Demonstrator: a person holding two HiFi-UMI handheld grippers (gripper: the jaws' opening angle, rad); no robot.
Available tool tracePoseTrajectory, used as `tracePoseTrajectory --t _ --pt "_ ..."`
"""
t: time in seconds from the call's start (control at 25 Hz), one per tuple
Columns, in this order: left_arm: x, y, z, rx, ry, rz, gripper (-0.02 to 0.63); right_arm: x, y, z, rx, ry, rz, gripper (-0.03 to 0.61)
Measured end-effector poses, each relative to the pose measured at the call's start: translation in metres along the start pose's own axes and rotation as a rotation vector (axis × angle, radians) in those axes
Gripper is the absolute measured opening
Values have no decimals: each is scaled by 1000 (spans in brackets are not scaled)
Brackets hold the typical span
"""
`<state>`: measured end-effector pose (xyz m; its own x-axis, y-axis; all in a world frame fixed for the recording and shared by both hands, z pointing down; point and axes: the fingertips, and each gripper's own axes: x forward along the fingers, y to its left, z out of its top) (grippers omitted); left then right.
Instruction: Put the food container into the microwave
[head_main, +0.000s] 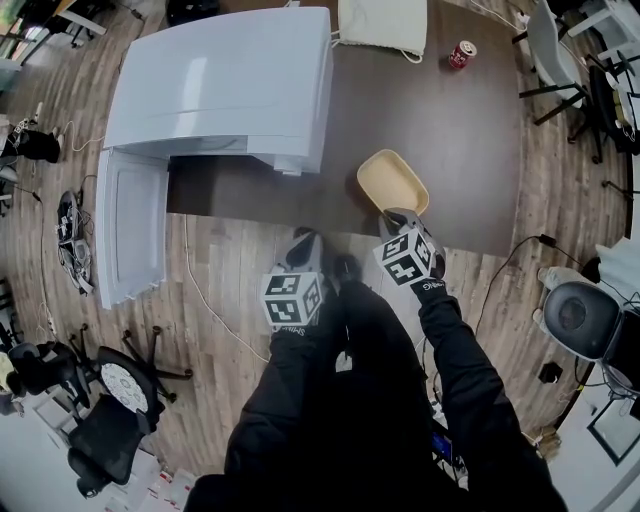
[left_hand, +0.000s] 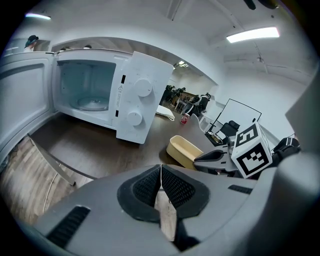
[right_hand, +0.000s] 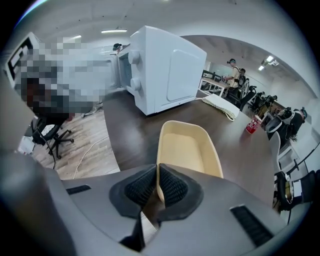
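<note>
The beige food container (head_main: 392, 182) is an empty oval tub at the front edge of the dark table (head_main: 450, 130). My right gripper (head_main: 396, 214) is shut on the container's near rim; in the right gripper view the rim sits between the pads (right_hand: 172, 187) and the container (right_hand: 186, 149) stretches away from them. The white microwave (head_main: 225, 85) stands to the left with its door (head_main: 128, 235) swung wide open, and its cavity (left_hand: 87, 90) is empty. My left gripper (head_main: 304, 243) is shut on nothing, off the table's front edge, left of the container (left_hand: 184, 150).
A red can (head_main: 461, 54) and a white cloth bag (head_main: 383, 22) lie at the table's far side. A cable (head_main: 205, 300) runs over the wood floor below the door. Office chairs (head_main: 110, 400) stand at the lower left, and more stand at the right.
</note>
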<state>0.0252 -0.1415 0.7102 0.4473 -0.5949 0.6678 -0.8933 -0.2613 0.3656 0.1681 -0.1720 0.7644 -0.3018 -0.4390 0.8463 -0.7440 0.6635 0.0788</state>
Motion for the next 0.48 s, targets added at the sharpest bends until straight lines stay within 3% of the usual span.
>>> tracePoseTrajectory --t 0.48 --pt "-30 0 9 -9 -64 15 34 -50 22 30 -67 -70 -40 34"
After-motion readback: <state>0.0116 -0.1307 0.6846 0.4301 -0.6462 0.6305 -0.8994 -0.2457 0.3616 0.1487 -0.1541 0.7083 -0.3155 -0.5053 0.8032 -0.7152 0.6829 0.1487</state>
